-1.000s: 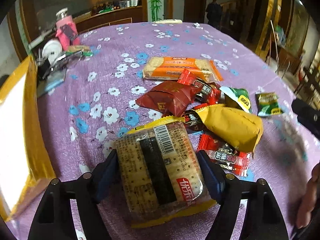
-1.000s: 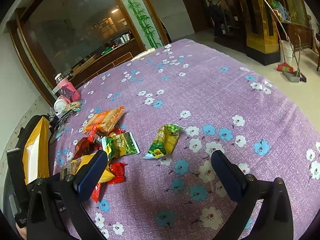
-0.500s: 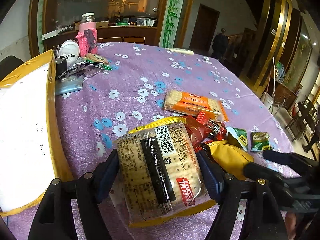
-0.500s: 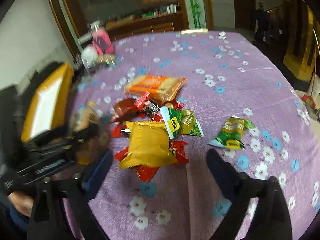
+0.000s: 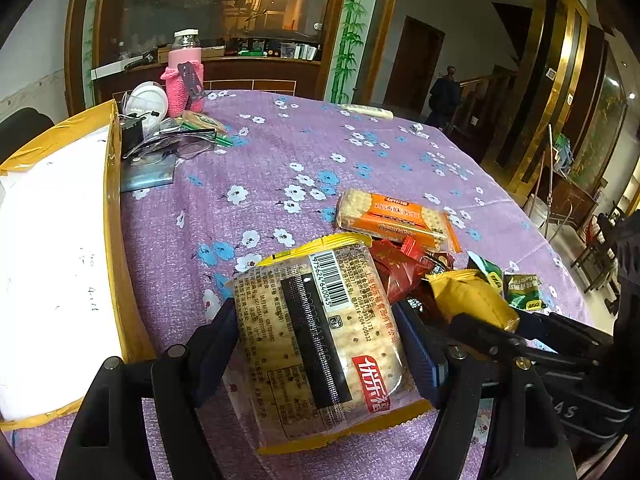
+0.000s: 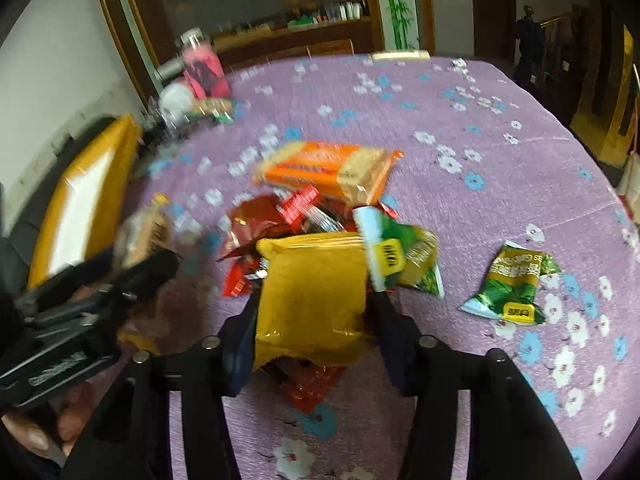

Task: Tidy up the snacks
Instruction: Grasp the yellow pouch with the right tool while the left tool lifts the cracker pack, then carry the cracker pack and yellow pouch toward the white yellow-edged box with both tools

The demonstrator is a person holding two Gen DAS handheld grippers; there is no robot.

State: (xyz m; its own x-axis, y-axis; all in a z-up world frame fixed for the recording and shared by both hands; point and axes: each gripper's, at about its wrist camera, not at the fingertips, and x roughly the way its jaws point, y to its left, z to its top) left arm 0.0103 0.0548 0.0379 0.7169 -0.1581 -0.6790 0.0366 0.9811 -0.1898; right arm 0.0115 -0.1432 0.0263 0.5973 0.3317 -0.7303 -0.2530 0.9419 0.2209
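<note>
With the left gripper clamped on the clear cracker pack, the right gripper's jaws have just been closing around the puffy yellow foil packet, pads seemingly touching; next, likely lifting it toward the yellow-edged box.

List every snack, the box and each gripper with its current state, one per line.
left gripper: shut on clear cracker pack, lifted.
right gripper: fingers just closing around yellow packet, touching its sides.
orange cracker pack: flat on cloth.
lone green packet: flat, apart from pile.
yellow-edged box: open, at table edge.

Cracker pack clamped in left tool, above purple tablecloth.
</note>
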